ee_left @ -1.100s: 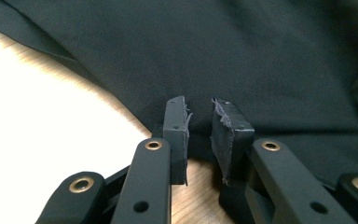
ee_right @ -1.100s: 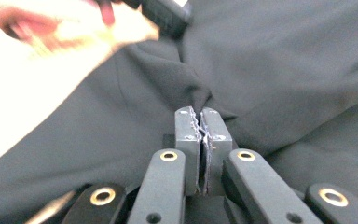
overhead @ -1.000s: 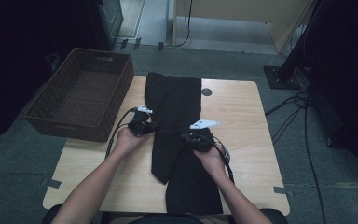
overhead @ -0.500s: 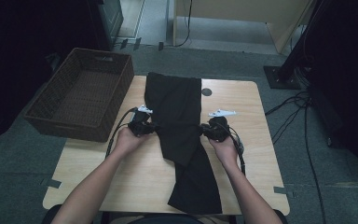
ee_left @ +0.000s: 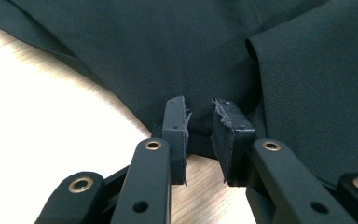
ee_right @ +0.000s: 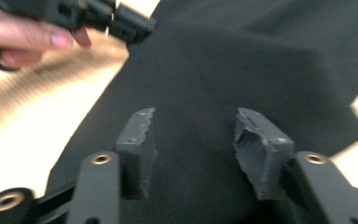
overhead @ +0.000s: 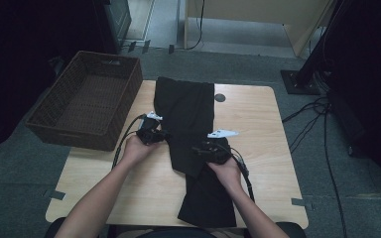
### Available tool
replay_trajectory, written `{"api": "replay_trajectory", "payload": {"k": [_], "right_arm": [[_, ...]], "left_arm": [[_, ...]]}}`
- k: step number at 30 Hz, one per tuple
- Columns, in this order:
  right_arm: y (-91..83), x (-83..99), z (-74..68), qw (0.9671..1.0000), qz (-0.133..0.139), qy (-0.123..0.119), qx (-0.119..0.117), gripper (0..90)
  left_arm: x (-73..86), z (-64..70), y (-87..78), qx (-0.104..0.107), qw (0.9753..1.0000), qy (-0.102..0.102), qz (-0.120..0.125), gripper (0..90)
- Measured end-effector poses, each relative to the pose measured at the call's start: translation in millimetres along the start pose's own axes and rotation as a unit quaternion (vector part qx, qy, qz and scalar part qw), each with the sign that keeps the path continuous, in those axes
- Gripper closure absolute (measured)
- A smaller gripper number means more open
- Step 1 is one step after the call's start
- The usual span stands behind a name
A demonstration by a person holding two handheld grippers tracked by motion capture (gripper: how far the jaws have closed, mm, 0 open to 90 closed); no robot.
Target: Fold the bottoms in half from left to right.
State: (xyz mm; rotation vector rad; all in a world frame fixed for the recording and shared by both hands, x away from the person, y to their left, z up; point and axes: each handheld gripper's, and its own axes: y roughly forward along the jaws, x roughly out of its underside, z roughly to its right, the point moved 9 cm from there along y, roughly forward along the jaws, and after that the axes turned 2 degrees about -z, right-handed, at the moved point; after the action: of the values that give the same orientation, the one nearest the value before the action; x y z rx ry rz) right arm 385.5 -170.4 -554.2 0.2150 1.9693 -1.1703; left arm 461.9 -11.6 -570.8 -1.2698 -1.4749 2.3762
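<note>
High view: black trousers lie lengthwise down the middle of the wooden tabletop, upper part flat toward the far edge, lower part bunched and skewed toward the person, hem hanging near the near edge. Left claw sits at the garment's left edge about mid-length. Left gripper view: left claw has a narrow gap between its pads, cloth edge just at the tips; cannot tell if any fabric is actually pinched. Right claw is over the folded mid-section, hand behind it. Right gripper view: right claw is released, jaws wide apart, hovering over the black cloth, nothing held; the left claw and its hand show at top left.

Step looks like folding or straightening the trousers. To do it well: right claw should come down on a clear edge or crease, not the middle of the panel, and take a single layer pair cleanly; left should anchor its edge so the cloth doesn't drag. Lift low, move both together, keep the fold line square.

Surface: light wood-grain tabletop, small dark round hole near the far edge, tape marks on the front corners. Brown wicker basket stands at the left, overhanging the tabletop edge. Room is dim, grey carpet, cables on the floor at right.
</note>
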Motion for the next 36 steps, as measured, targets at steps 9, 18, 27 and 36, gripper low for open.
{"api": "replay_trajectory", "payload": {"k": [9,18,27,36], "right_arm": [[28.4,10.6,-15.9,0.9993,0.004,-0.035,0.012,43.0],[27.7,13.3,-16.1,0.9967,0.011,-0.057,0.056,83.7],[-17.9,-3.4,-16.8,0.9992,0.020,-0.033,-0.011,89.3],[-68.7,7.4,10.0,0.9996,0.006,-0.013,-0.023,89.2]], "left_arm": [[0.1,0.5,0.2,-0.002,1.0000,0.001,0.002,76.1],[0.7,0.0,-0.1,0.000,1.0000,0.003,0.004,76.3],[0.6,-1.8,-0.4,-0.001,1.0000,0.002,0.006,76.8],[-0.7,-8.0,-1.2,-0.010,0.9999,-0.002,0.006,76.9]]}}
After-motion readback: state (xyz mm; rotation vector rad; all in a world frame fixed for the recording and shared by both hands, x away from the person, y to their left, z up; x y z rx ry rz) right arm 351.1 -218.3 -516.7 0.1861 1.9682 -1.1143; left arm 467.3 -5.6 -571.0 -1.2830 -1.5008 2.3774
